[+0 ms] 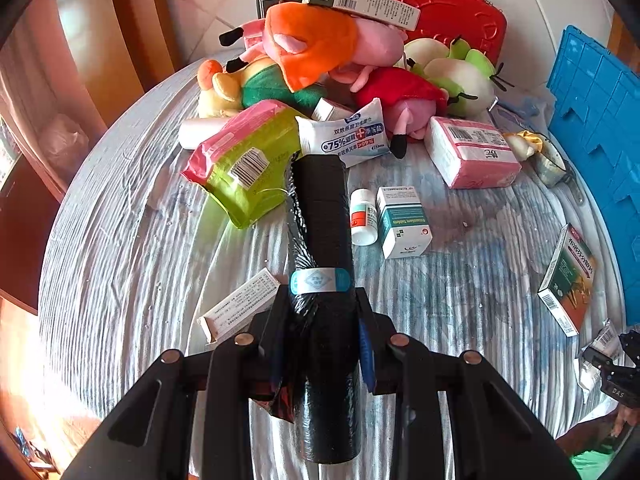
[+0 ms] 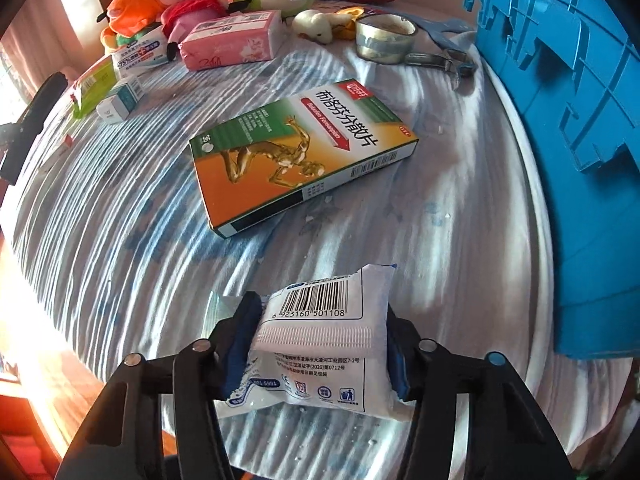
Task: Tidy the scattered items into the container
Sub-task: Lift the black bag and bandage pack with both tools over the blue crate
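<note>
In the left wrist view my left gripper (image 1: pixel 322 304) is shut on a black roll (image 1: pixel 320 208) with a blue-and-white band, held lengthwise above the striped cloth (image 1: pixel 120 260). In the right wrist view, a white wipes packet (image 2: pixel 316 304) with a barcode sits between the jaws of my right gripper (image 2: pixel 322 328). The blue pads press on both of its sides. It hangs just above the cloth near the front edge. The blue crate (image 2: pixel 560 100) stands close on the right, also seen as the blue crate (image 1: pixel 600 140).
A green-and-orange medicine box (image 2: pixel 296 148) lies ahead of the right gripper. Further back are a tape roll (image 2: pixel 384 38), a pink tissue pack (image 2: pixel 232 42), plush toys (image 1: pixel 320 48), a red case (image 1: pixel 444 12), a white bottle (image 1: pixel 363 216) and a teal box (image 1: pixel 404 222).
</note>
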A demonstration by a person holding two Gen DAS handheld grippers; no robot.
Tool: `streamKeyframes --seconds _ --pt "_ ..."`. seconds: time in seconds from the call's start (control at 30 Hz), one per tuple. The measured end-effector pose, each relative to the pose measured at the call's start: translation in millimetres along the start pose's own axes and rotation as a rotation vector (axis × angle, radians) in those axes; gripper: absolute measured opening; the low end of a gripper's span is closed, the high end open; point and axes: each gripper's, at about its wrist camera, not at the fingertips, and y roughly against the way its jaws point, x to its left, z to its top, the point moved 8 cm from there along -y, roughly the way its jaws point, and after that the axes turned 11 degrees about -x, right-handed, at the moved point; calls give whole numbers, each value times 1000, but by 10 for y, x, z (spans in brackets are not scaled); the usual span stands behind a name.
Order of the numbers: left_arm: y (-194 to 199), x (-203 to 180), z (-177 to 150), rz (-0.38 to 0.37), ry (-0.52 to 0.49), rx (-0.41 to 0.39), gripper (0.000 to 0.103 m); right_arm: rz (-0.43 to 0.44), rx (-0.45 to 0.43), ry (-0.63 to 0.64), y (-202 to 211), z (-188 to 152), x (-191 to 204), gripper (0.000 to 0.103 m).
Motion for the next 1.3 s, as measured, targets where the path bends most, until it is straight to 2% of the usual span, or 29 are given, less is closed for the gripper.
streamKeyframes --seconds 0.17,0.37,0.83,1.07,1.3 --pt "94 -41 89 -3 2 -20 29 15 -48 3 131 146 15 42" --pt "250 -98 232 -9 8 -48 29 23 -118 0 391 424 52 42" --pt "898 -182 695 -27 17 -138 29 57 -282 12 1341 1203 249 42" --pt "1259 -302 942 -33 -2 -194 29 51 -353 16 1926 1520 240 42" --pt "1545 -593 1292 -64 -31 -244 29 37 -446 11 2499 1836 84 42"
